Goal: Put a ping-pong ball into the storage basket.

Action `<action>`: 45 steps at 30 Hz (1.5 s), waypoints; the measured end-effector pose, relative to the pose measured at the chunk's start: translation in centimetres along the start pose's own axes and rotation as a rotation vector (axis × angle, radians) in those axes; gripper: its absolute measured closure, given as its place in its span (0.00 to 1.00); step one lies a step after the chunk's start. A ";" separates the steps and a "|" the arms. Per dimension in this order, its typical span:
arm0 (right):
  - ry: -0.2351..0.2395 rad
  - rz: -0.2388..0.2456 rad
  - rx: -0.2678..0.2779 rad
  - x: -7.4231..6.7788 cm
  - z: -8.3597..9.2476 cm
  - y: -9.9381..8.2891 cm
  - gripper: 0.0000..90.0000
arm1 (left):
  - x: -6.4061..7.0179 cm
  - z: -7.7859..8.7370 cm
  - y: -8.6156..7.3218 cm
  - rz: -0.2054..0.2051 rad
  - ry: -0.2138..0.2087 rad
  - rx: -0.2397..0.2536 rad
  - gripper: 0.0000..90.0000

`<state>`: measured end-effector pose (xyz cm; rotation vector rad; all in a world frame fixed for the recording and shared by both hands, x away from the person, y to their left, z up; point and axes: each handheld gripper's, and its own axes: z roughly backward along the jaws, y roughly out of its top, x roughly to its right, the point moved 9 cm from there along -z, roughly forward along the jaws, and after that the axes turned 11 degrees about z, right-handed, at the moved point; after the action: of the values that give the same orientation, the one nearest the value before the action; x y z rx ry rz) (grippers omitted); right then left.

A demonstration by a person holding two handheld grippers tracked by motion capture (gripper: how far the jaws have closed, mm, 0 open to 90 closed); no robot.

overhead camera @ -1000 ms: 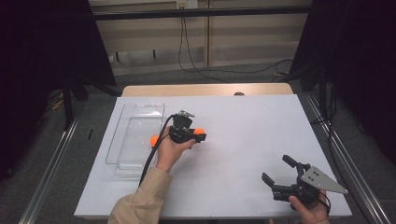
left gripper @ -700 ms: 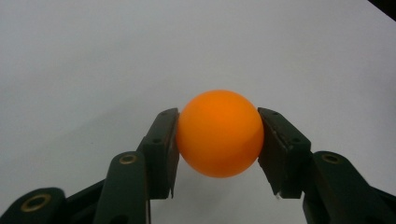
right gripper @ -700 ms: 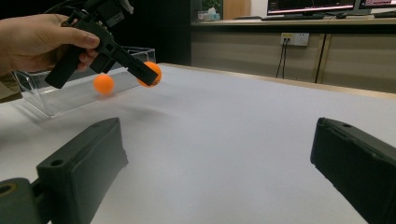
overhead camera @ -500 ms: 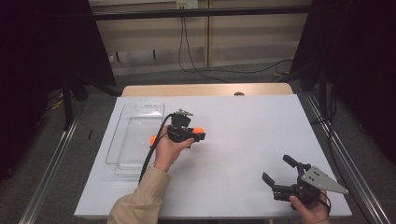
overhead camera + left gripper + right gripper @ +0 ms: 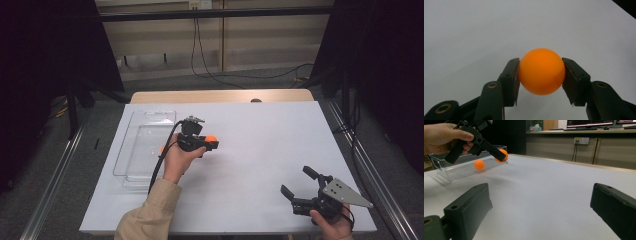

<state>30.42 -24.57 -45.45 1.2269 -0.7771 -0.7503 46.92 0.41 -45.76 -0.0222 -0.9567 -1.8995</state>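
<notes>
Midtable, left gripper (image 5: 209, 142) clamps orange ball (image 5: 541, 71), beside tray (image 5: 145, 150).

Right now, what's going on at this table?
A person works a gripper in each hand. The left gripper is shut on an orange ball, held above the white table beside a clear plastic tray. A second orange ball shows at the tray in the right gripper view; whether it lies inside is unclear. The right gripper waits open and empty near the table's near right corner.
</notes>
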 end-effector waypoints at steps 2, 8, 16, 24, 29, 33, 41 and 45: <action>0.002 0.004 0.000 0.0 0.0 0.0 0.02 | -0.1 0.2 0.0 -0.002 0.006 -0.004 0.57; 0.001 0.003 0.001 0.0 0.0 0.0 0.02 | -0.2 0.6 0.1 0.004 0.011 0.000 0.57; 0.001 0.006 -0.001 0.0 0.0 0.0 0.02 | -0.3 0.8 0.2 0.011 0.005 -0.004 0.57; 0.002 0.007 -0.002 -0.1 0.0 0.0 0.03 | -0.5 1.3 0.4 0.019 0.009 0.000 0.57; 0.001 0.004 0.000 0.0 0.0 0.0 0.03 | -0.7 1.7 0.5 0.027 0.009 -0.001 0.57; 0.001 0.008 0.000 0.0 0.0 0.0 0.03 | -0.7 1.9 0.4 0.027 0.006 -0.007 0.57; 0.003 0.008 0.000 0.0 0.0 0.0 0.03 | -0.7 2.1 0.5 0.025 0.007 -0.012 0.57; 0.002 0.004 0.001 0.0 0.0 0.0 0.03 | -0.8 2.3 0.6 0.023 0.011 -0.008 0.57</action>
<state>30.40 -24.53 -45.44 1.2265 -0.7781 -0.7457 46.92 2.34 -44.15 -0.0278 -0.9373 -1.8807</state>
